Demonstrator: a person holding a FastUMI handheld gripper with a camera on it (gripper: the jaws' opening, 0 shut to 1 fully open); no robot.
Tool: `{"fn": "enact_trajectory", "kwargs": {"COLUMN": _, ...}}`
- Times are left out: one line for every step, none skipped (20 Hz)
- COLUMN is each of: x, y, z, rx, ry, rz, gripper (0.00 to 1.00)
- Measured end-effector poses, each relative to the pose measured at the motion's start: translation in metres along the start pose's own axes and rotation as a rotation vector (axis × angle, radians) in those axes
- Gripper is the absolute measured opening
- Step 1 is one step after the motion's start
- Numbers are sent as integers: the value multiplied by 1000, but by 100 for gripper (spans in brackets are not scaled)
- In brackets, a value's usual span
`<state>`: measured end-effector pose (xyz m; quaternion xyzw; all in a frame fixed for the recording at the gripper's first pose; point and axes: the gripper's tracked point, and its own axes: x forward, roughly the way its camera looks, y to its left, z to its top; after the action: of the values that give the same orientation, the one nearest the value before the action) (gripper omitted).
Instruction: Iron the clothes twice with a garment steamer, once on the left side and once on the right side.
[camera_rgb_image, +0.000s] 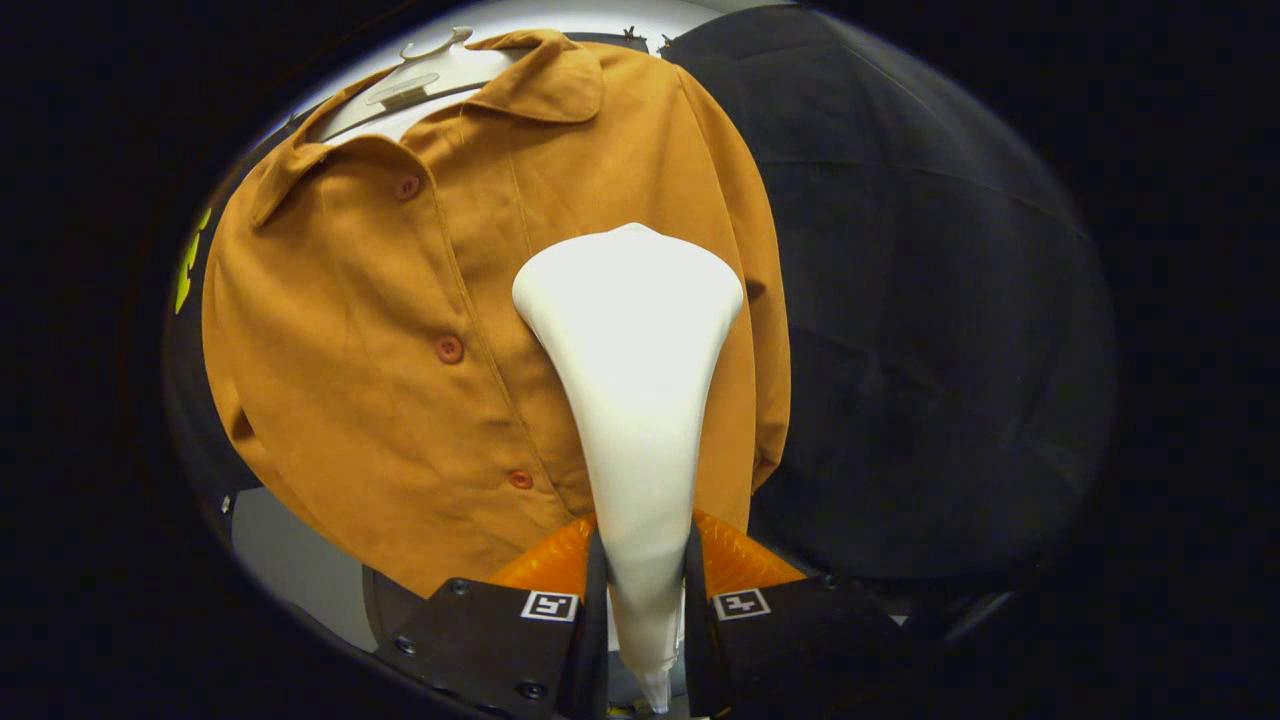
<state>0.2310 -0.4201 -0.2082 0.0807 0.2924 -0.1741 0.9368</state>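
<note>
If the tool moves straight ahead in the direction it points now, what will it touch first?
The tool is shut on the white steamer, so the steamer's wide head leads. It would most likely meet the brown shirt beside the button row, if it is not already touching; depth is unclear.

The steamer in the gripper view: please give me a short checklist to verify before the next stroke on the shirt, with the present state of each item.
1. Grip: the gripper has both fingers pressing the handle of the white steamer. Ok.
2. Head position: the wide head lies over the panel of the brown shirt beside the button row, on its side away from the buttons. Ok.
3. Contact of head and cloth: cannot tell.
4. Shirt hanging: on the hanger, collar up, buttons closed. Ok.
5. Steam coming out: cannot tell.
6. Cloth under the head smooth: hidden by the head, cannot tell.
</note>
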Motion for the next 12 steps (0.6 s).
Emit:
{"fn": "enact_trajectory", "kwargs": {"x": 1, "y": -3, "z": -10, "rx": 1, "ry": 17, "rz": -6, "gripper": 34}}
{"fn": "enact_trajectory", "kwargs": {"x": 3, "y": -5, "z": -20, "rx": 2, "ry": 34, "rz": -12, "gripper": 34}}
{"fn": "enact_trajectory", "kwargs": {"x": 7, "y": -7, "z": -27, "rx": -1, "ry": 52, "rz": -19, "gripper": 34}}
{"fn": "enact_trajectory", "kwargs": {"x": 9, "y": -9, "z": -35, "rx": -3, "ry": 70, "rz": -25, "gripper": 34}}
{"fn": "enact_trajectory", "kwargs": {"x": 11, "y": -11, "z": -42, "rx": -4, "ry": 85, "rz": -30, "gripper": 34}}
{"fn": "enact_trajectory", "kwargs": {"x": 14, "y": -12, "z": -49, "rx": -3, "ry": 100, "rz": -33, "gripper": 34}}
{"fn": "enact_trajectory", "kwargs": {"x": 16, "y": -13, "z": -56, "rx": 0, "ry": 115, "rz": -34, "gripper": 34}}
{"fn": "enact_trajectory", "kwargs": {"x": 17, "y": -14, "z": -63, "rx": 0, "ry": 131, "rz": -37, "gripper": 34}}
{"fn": "enact_trajectory", "kwargs": {"x": 19, "y": -15, "z": -70, "rx": -5, "ry": 147, "rz": -45, "gripper": 34}}
{"fn": "enact_trajectory", "kwargs": {"x": 21, "y": -16, "z": -79, "rx": -8, "ry": 165, "rz": -52, "gripper": 34}}
{"fn": "enact_trajectory", "kwargs": {"x": 24, "y": -17, "z": -87, "rx": -11, "ry": 182, "rz": -56, "gripper": 34}}
{"fn": "enact_trajectory", "kwargs": {"x": 25, "y": -19, "z": -97, "rx": -12, "ry": 201, "rz": -60, "gripper": 34}}
